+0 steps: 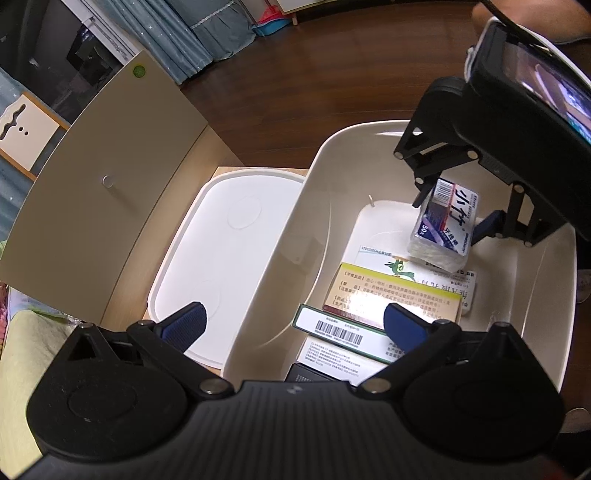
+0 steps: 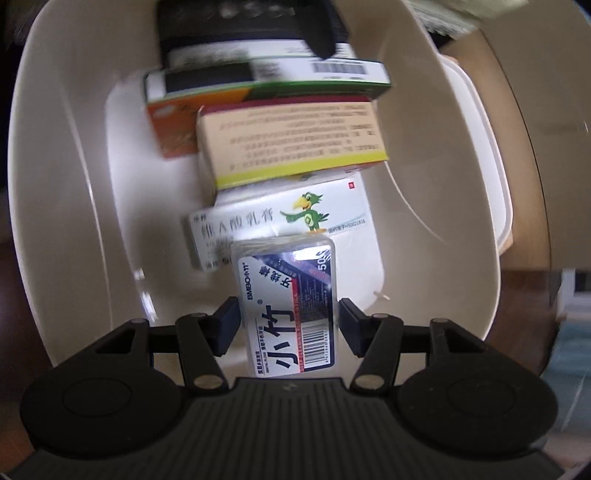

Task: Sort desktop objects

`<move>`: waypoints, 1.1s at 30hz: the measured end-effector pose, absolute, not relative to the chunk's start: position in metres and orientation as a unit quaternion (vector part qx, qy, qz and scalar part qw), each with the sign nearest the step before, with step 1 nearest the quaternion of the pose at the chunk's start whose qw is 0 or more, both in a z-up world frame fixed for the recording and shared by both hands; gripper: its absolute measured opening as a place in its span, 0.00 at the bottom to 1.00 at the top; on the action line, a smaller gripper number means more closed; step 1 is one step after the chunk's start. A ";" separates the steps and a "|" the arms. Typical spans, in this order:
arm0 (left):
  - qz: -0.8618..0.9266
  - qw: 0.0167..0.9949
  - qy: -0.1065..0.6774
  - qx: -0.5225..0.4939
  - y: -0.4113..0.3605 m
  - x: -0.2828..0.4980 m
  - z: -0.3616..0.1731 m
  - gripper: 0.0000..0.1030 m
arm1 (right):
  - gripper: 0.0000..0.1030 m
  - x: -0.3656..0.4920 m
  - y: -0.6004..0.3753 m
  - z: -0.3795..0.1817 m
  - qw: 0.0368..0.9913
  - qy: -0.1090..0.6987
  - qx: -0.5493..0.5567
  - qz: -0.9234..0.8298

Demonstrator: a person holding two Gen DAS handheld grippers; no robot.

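My right gripper is shut on a clear dental floss box with a blue and white label, and holds it tilted just above the floor of a cream bin. In the bin lie a white parrot box, a tan box with a yellow edge, an orange box and a green-edged barcode box. My left gripper stands open over the bin's near wall, holding nothing.
A white lid lies beside the bin on a light wooden surface. A beige panel with a small knob stands to the left. Dark wooden floor and curtains lie beyond. A hand shows at top right.
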State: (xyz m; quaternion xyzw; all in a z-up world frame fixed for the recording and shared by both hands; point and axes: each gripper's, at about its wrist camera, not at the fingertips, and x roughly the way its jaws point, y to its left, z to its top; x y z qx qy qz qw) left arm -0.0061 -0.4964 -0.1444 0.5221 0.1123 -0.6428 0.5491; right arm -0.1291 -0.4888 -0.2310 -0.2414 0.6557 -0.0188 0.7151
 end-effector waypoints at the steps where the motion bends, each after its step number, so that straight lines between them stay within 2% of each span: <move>1: -0.642 0.549 0.113 0.523 -0.497 -0.006 -0.145 1.00 | 0.52 -0.129 -0.489 -0.231 0.710 0.658 -0.253 -0.011; 7: -0.641 0.546 0.114 0.527 -0.497 -0.006 -0.147 1.00 | 0.51 -0.125 -0.483 -0.241 0.677 0.667 -0.312 0.009; 19: -0.641 0.544 0.113 0.530 -0.497 -0.008 -0.148 1.00 | 0.52 -0.116 -0.501 -0.238 0.693 0.667 -0.273 -0.003; 26: -0.640 0.541 0.114 0.533 -0.497 -0.009 -0.149 1.00 | 0.51 -0.106 -0.569 -0.204 0.751 0.652 0.009 -0.102; 29: -0.640 0.540 0.114 0.534 -0.497 -0.010 -0.150 1.00 | 0.45 -0.109 -0.601 -0.198 0.753 0.629 0.135 -0.140; 33: -0.640 0.539 0.115 0.535 -0.498 -0.010 -0.151 1.00 | 0.40 -0.094 -0.611 -0.196 0.757 0.607 0.185 -0.158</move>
